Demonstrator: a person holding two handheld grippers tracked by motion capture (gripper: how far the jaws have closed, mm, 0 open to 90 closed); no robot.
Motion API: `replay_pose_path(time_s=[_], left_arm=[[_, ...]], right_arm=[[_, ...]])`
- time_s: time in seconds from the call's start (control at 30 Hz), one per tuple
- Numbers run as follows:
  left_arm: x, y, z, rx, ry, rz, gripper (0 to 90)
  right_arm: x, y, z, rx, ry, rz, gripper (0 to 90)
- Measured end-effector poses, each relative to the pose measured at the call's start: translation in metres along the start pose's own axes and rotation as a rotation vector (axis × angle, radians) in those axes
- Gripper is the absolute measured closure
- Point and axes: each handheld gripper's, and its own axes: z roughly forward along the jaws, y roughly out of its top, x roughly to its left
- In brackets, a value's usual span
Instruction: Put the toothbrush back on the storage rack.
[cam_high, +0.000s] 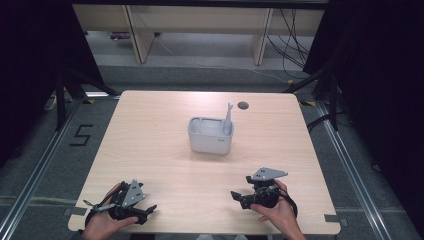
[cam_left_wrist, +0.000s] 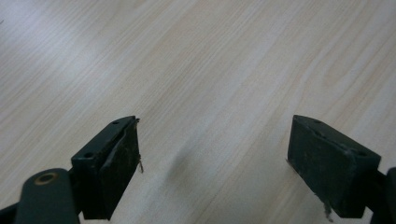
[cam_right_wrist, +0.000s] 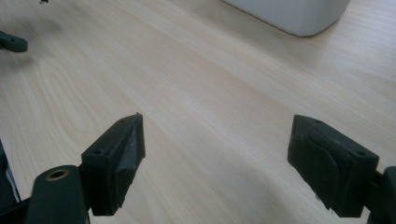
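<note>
A white rectangular bin (cam_high: 210, 136) stands at the middle of the light wooden table (cam_high: 150, 145). A white toothbrush-like stick (cam_high: 228, 117) leans upright in its right end. My left gripper (cam_high: 146, 213) rests near the front left corner, held by a hand, open with nothing between its jaws (cam_left_wrist: 215, 128). My right gripper (cam_high: 240, 187) sits near the front right, also held by a hand, pointing left. It is open and holds nothing (cam_right_wrist: 217, 123). The bin's lower corner (cam_right_wrist: 289, 14) shows at the top of the right gripper view.
A dark round hole (cam_high: 243, 105) sits in the table behind the bin. Wide bare wood lies between the bin and both grippers. A tip of the left gripper (cam_right_wrist: 11, 43) shows far off in the right gripper view. Black stands and cables surround the table.
</note>
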Motion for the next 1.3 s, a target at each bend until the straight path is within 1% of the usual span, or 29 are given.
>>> replay_pose_path(time_s=[0.03, 0.07, 0.1, 0.13, 0.2, 0.23, 0.27, 0.3, 0.33, 0.37, 0.4, 0.43, 0.47, 0.53, 0.63, 0.67, 0.7, 0.77, 0.83, 0.87, 0.93, 0.97, 1.0, 1.03, 1.13, 1.17, 1.2, 1.23, 1.3], left_arm=[[0.0, 0.0, 0.0, -0.001, 0.0, 0.0, 16.4], [0.0, 0.0, 0.0, -0.001, -0.001, -0.001, 16.4], [0.0, 0.0, 0.0, 0.0, 0.0, 0.0, 16.4], [0.0, 0.0, 0.0, 0.001, 0.0, 0.0, 16.4], [0.0, 0.0, 0.0, 0.0, 0.0, 0.0, 16.4], [0.0, 0.0, 0.0, 0.0, 0.0, 0.0, 16.4], [0.0, 0.0, 0.0, 0.001, 0.0, 0.001, 16.4], [0.0, 0.0, 0.0, 0.003, 0.0, 0.003, 16.4], [0.0, 0.0, 0.0, 0.002, -0.001, 0.001, 16.4], [0.0, 0.0, 0.0, 0.002, -0.001, 0.001, 16.4], [0.0, 0.0, 0.0, 0.001, 0.0, -0.001, 16.4], [0.0, 0.0, 0.0, 0.002, 0.002, 0.001, 16.4], [0.0, 0.0, 0.0, 0.003, 0.003, 0.002, 16.4], [0.0, 0.0, 0.0, 0.003, 0.0, 0.002, 16.4], [0.0, 0.0, 0.0, 0.002, 0.001, 0.001, 16.4], [0.0, 0.0, 0.0, 0.003, 0.003, 0.001, 16.4], [0.0, 0.0, 0.0, 0.003, 0.003, 0.001, 16.3], [0.0, 0.0, 0.0, 0.003, 0.003, 0.001, 16.4], [0.0, 0.0, 0.0, 0.004, 0.003, 0.002, 16.4], [0.0, 0.0, -0.001, 0.014, 0.003, 0.004, 16.4], [0.0, 0.0, -0.001, 0.019, 0.003, 0.006, 16.4], [0.0, 0.0, -0.001, 0.018, 0.002, 0.006, 16.4], [0.0, 0.0, -0.001, 0.018, 0.001, 0.005, 16.4], [0.0, 0.0, -0.001, 0.018, 0.001, 0.005, 16.4], [0.0, -0.001, 0.0, 0.006, 0.002, 0.001, 16.4], [0.0, 0.0, -0.001, 0.012, 0.004, 0.003, 16.4], [0.0, 0.0, -0.001, 0.016, 0.002, 0.005, 16.4], [0.0, -0.001, 0.0, 0.005, 0.006, 0.003, 16.4], [0.0, -0.001, -0.001, 0.002, 0.0, 0.0, 16.4]], right_arm=[[-0.001, 0.0, -0.001, 0.006, -0.006, -0.028, 19.6], [0.0, -0.002, 0.0, -0.005, 0.001, -0.033, 19.6], [-0.001, -0.003, -0.001, 0.004, -0.001, -0.052, 19.5], [0.002, -0.004, -0.001, 0.012, -0.002, -0.028, 19.4], [0.002, -0.006, -0.001, 0.024, -0.003, -0.066, 18.9], [0.004, -0.008, -0.002, 0.03, -0.015, -0.059, 18.4], [0.004, -0.008, -0.001, 0.028, -0.008, -0.074, 18.3], [0.006, -0.009, -0.003, 0.035, -0.02, -0.063, 18.4], [0.006, -0.01, -0.003, 0.031, -0.011, -0.081, 18.4], [0.008, -0.01, -0.004, 0.039, -0.011, -0.055, 18.4], [0.008, -0.011, -0.005, 0.036, -0.02, -0.057, 18.3], [0.008, -0.012, -0.005, 0.032, -0.014, -0.063, 18.3], [0.01, -0.012, -0.006, 0.039, -0.012, -0.046, 18.2], [0.008, -0.013, -0.006, 0.038, -0.012, -0.065, 17.8], [0.008, -0.015, -0.007, 0.036, -0.016, -0.067, 17.6], [0.008, -0.016, -0.008, 0.043, -0.012, -0.066, 17.6], [0.008, -0.016, -0.008, 0.038, -0.006, -0.068, 17.6], [0.008, -0.018, -0.009, 0.049, -0.016, -0.055, 17.4], [0.008, -0.019, -0.009, 0.049, -0.007, -0.065, 17.3], [0.009, -0.019, -0.009, 0.048, -0.007, -0.064, 17.2], [0.01, -0.02, -0.009, 0.052, -0.009, -0.066, 17.1], [0.01, -0.021, -0.009, 0.058, 0.001, -0.067, 17.1], [0.012, -0.021, -0.009, 0.066, -0.005, -0.05, 17.1], [0.01, -0.021, -0.009, 0.056, -0.002, -0.071, 17.1], [0.012, -0.022, -0.009, 0.06, -0.012, -0.067, 17.1], [0.012, -0.022, -0.009, 0.066, -0.006, -0.067, 17.1], [0.011, -0.022, -0.008, 0.059, -0.006, -0.079, 17.1], [0.011, -0.022, -0.008, 0.059, -0.007, -0.077, 17.0], [0.01, -0.022, -0.007, 0.059, 0.004, -0.086, 17.0]])
